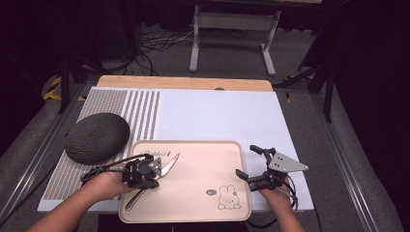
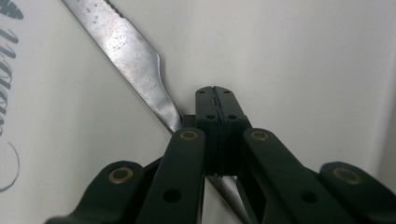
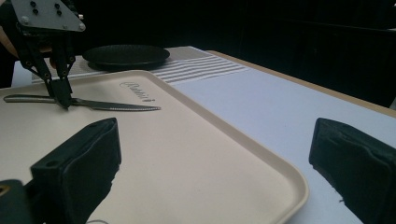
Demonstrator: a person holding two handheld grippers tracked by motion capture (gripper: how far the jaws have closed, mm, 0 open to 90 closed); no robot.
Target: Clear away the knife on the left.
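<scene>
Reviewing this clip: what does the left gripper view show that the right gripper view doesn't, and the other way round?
Left gripper view alone: its own tongs pressed together over the knife where blade narrows to handle, and the blade's scuffed surface close up.

Right gripper view alone: its own tongs wide apart with nothing between them, the dark round plate on the striped mat, the pale tabletop, and the left tongs seen from outside.

Both: the knife lying flat on the beige tray and part of the tray's printed lettering.
</scene>
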